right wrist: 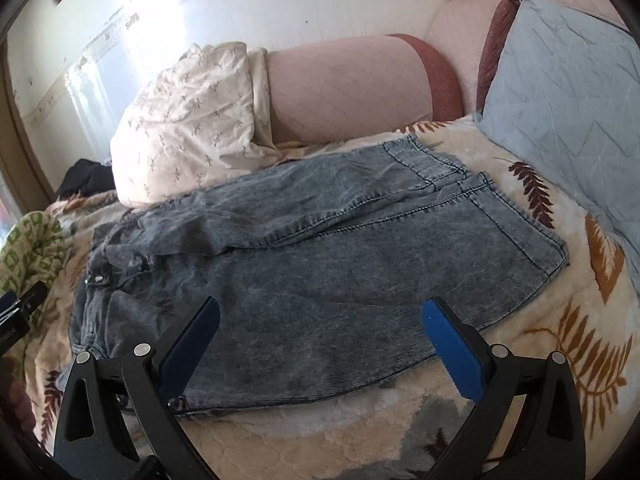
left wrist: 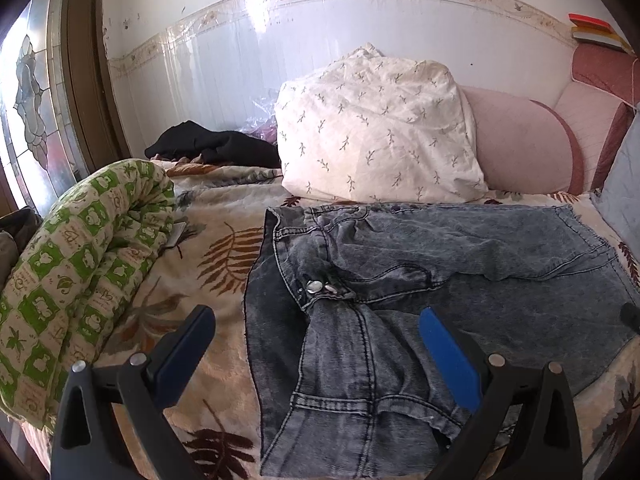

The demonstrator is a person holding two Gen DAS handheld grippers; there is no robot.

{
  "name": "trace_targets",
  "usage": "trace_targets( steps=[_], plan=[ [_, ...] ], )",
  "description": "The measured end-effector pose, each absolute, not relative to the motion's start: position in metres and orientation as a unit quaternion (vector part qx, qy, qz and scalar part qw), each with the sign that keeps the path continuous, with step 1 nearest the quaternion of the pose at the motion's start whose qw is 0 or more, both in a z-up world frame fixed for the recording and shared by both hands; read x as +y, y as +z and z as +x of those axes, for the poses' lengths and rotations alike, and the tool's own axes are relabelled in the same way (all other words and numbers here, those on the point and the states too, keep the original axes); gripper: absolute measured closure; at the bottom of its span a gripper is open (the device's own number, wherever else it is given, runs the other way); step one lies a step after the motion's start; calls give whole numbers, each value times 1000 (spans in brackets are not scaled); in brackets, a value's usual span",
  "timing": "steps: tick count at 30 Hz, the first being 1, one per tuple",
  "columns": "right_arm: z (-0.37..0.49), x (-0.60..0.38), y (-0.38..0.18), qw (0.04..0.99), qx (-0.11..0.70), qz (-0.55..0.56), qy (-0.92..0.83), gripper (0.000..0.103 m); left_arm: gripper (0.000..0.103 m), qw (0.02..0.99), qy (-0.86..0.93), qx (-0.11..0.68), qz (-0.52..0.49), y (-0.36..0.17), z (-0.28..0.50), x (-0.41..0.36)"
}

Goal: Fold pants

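Note:
Grey-blue acid-wash jeans [left wrist: 460, 264] lie flat on the bed, waistband and metal button [left wrist: 315, 287] toward the left, legs running right. In the right wrist view the jeans [right wrist: 340, 264] show both leg hems [right wrist: 500, 208] side by side at the far right. My left gripper [left wrist: 318, 322] hovers open above the waistband end, nothing between its blue pads. My right gripper [right wrist: 320, 312] is open above the near edge of the closer leg, holding nothing. The left gripper's tip [right wrist: 24, 304] shows at the left edge of the right wrist view.
A leaf-print blanket [left wrist: 208, 248] covers the bed. A rolled green-patterned quilt [left wrist: 80, 264] lies at the left, a white floral pillow [left wrist: 376, 128] and pink bolster [left wrist: 528, 144] behind the jeans, dark clothing [left wrist: 216, 146] by the wall, a light blue cushion [right wrist: 568, 92] at the right.

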State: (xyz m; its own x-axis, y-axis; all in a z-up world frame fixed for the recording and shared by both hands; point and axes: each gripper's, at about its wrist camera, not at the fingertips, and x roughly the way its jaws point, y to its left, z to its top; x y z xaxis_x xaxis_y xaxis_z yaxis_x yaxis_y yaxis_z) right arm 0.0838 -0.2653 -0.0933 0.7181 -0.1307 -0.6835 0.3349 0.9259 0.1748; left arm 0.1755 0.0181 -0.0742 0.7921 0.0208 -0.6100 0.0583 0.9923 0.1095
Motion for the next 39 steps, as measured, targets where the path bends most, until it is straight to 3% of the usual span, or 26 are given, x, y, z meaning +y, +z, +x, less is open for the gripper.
trace_targets(
  steps=[5,10,15,21,25,27,29,34,39],
  plan=[
    [108,-307,-73,917,362,127,-108,0,0,937,-17,344,47,-67,212,38],
    [179,-384,-50,907,385,118,-123,0,0,933,4,345,101,-50,295,42],
    [263,-465,-55,879,420,179,-140,2,0,913,6,396,93,-62,378,49],
    [336,-511,-99,836,482,217,-147,18,1,886,-6,459,62,-96,431,55],
    [367,-521,-125,819,506,228,-141,28,20,868,-7,494,40,-116,455,63],
    [381,-522,-138,810,522,222,-149,30,24,864,-17,503,26,-121,460,66],
    [389,-521,-148,805,531,217,-155,43,32,862,-21,506,24,-124,462,67],
    [394,-511,-159,803,538,190,-169,50,55,847,-47,529,28,-133,468,64],
    [388,-508,-158,807,533,174,-188,64,62,839,-50,542,10,-137,477,67]
  ],
)
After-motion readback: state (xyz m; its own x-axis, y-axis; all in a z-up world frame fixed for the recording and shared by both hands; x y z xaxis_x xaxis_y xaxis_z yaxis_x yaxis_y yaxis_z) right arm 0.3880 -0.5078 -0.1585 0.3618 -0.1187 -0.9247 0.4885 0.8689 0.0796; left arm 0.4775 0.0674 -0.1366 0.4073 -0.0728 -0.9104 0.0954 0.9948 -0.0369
